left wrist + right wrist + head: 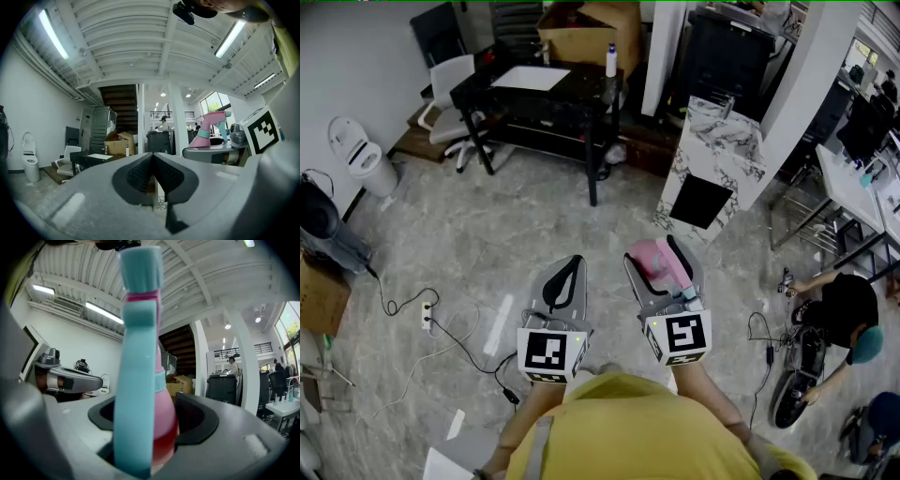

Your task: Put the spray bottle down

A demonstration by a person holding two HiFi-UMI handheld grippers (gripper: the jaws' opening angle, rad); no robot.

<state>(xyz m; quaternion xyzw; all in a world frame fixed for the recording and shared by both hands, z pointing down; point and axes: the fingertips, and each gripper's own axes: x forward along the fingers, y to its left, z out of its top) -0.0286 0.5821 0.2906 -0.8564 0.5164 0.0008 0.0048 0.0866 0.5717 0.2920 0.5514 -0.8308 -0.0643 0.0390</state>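
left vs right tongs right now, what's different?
1. The left grey tongs are shut, black ribbed pads together; the right grey tongs stand apart around a load.
2. The left tongs are empty; the right tongs grip the pink spray bottle with a teal trigger head, upright between their pads.
Shared: both point level, side by side above the grey marble floor.
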